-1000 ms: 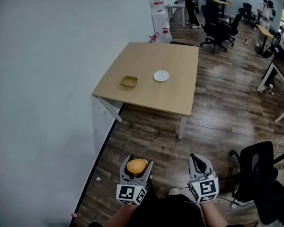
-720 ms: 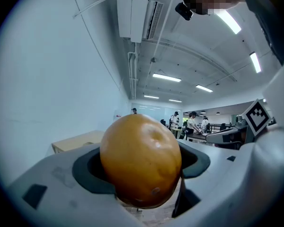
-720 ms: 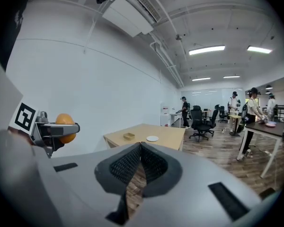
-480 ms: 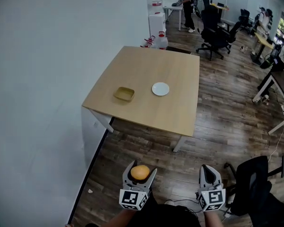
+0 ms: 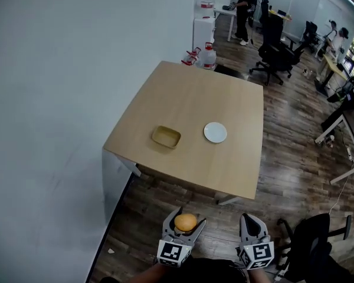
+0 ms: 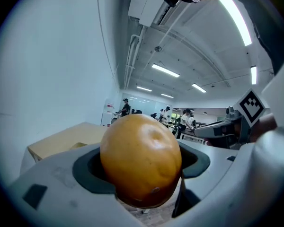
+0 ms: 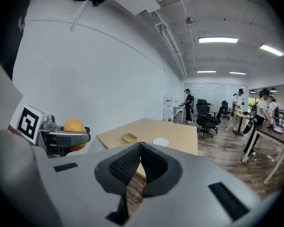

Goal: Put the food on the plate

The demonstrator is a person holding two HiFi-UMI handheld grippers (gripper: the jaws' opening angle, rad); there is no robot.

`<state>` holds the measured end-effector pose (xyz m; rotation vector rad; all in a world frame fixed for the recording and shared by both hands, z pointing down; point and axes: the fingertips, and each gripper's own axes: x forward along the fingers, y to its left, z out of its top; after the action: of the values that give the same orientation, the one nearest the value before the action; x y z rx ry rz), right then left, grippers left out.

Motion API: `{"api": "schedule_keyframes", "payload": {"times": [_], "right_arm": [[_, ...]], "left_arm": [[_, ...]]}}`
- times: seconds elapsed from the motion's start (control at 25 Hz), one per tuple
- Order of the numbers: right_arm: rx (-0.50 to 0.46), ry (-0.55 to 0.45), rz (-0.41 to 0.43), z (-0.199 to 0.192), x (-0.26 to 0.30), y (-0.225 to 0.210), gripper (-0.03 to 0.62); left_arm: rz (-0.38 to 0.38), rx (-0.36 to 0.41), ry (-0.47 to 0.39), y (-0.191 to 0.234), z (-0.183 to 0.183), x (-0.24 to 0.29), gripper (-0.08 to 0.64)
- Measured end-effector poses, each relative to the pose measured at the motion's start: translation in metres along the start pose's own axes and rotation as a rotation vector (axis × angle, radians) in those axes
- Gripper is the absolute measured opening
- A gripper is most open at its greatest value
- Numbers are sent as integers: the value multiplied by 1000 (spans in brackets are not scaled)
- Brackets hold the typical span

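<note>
My left gripper (image 5: 184, 225) is shut on a round orange bun (image 5: 186, 221), held low in front of me, short of the table. In the left gripper view the bun (image 6: 141, 159) fills the space between the jaws. My right gripper (image 5: 251, 227) is shut with nothing in it, its pads (image 7: 132, 162) pressed together. On the wooden table (image 5: 224, 164) lie a small white plate (image 5: 215, 132) and, to its left, a yellow square dish (image 5: 166, 137). The right gripper view shows the left gripper with the bun (image 7: 74, 127), the plate (image 7: 160, 142) and the dish (image 7: 129, 137).
A white wall runs along the table's left side. Water jugs (image 5: 207, 56) stand at the table's far end. Office chairs (image 5: 277, 52), desks and people stand further back. A black chair (image 5: 310, 255) is on the wood floor at my right.
I have moved closer to the table, which now looms larger and nearer in the head view. Both grippers keep their pose, the left still holding the bun.
</note>
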<state>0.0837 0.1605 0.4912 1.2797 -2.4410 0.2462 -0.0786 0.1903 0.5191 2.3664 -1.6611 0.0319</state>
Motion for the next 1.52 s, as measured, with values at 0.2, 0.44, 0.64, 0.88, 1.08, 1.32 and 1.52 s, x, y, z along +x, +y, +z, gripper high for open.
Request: {"api": "schedule_keyframes", "payload": {"times": [0.2, 0.44, 0.64, 0.88, 1.08, 1.32, 1.52], "right_arm": [[-4, 0, -18, 23, 36, 20, 60], [-4, 16, -68, 19, 50, 16, 60], [15, -10, -82, 25, 64, 7, 60], [31, -48, -46, 42, 102, -6, 60], [42, -72, -19, 54, 141, -28, 60], [64, -88, -5, 70, 181, -71, 60], [91, -60, 4, 68, 219, -109, 60]], "left_arm": [[-31, 4, 19, 44, 5, 14, 339], [-55, 12, 37, 68, 0, 28, 339], [-63, 14, 44, 73, 5, 39, 339], [-21, 26, 30, 93, 21, 66, 339], [3, 36, 50, 108, 26, 103, 339], [-9, 38, 112, 113, 22, 170, 339], [-40, 36, 189, 115, 7, 232, 339]]}}
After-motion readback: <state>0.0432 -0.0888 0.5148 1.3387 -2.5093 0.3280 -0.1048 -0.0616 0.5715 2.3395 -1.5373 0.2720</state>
